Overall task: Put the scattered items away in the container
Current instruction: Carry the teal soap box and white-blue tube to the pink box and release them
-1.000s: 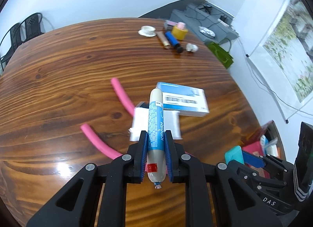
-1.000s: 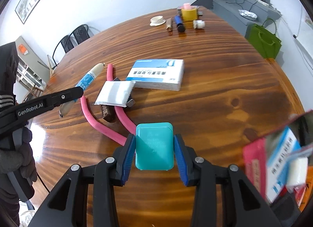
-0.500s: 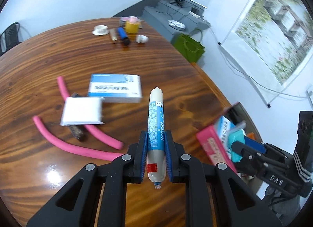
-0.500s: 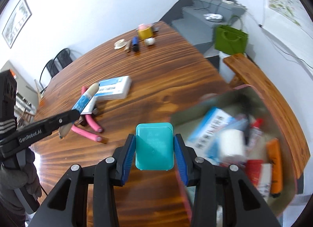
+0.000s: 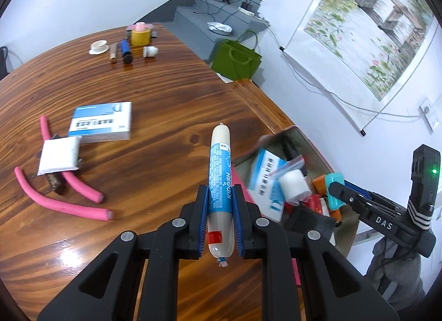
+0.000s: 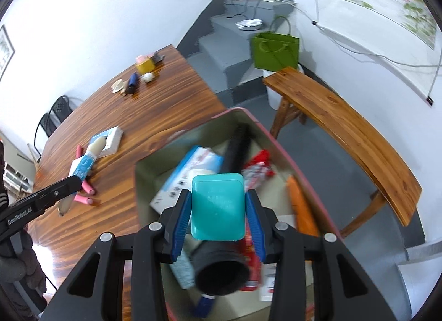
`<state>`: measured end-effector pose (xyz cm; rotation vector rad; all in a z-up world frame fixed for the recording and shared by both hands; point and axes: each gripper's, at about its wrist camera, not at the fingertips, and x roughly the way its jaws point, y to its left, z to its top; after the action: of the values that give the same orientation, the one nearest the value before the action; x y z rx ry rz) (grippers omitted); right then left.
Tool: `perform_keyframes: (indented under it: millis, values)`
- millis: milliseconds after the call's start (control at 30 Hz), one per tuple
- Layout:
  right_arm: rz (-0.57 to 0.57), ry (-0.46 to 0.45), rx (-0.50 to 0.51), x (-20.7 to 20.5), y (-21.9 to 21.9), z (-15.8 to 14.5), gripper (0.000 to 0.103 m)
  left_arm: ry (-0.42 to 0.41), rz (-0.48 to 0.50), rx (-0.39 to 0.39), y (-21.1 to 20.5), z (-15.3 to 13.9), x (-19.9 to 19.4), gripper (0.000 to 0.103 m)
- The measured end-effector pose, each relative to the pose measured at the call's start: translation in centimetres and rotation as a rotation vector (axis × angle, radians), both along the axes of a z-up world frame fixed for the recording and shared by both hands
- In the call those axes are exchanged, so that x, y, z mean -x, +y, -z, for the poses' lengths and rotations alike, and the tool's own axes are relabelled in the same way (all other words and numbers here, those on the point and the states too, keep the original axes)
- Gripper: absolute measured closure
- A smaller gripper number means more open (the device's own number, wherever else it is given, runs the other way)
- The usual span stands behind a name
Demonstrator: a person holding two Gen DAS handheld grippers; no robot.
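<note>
— Since both tools were loaded at once, what did each carry, and why that way?

— My right gripper [image 6: 218, 210] was clamped on a teal case [image 6: 217, 206], hanging directly above the pink-rimmed container [image 6: 279, 141], which I judged the drop position. My left gripper [image 5: 220, 210] pinched a sausage [image 5: 220, 183] by its lower half, pointing forward, over the table beside the container [image 5: 279, 131]; I read that as waiting its turn.

— And the surroundings?

— The wooden table [image 5: 171, 91] had a blue-and-white box [image 5: 100, 122], a white packet [image 5: 59, 156] and pink foam tubes [image 5: 66, 205] left on it. Small items sat at the far edge. Beyond were a wooden bench [image 6: 348, 133], a green bag [image 6: 275, 50] and white walls.
</note>
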<state>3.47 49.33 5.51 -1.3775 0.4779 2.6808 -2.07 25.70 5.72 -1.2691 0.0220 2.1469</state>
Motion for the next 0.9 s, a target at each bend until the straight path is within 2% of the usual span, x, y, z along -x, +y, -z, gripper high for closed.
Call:
perform_keyframes:
  millis: [300,467,900]
  values:
    - [0.029,-0.025,-0.001,0.0,2.9,1.2,0.059,0.0,0.036,0.009,3.2,0.0,-1.2,0.085]
    - [0.06,-0.036,0.046,-0.1,4.2,1.9,0.059,-0.007,0.052,0.008,4.6,0.2,-1.7,0.085]
    - [0.086,-0.011,0.058,-1.3,5.7,1.1,0.059,-0.049,0.075,0.009,8.0,1.7,-1.7,0.085]
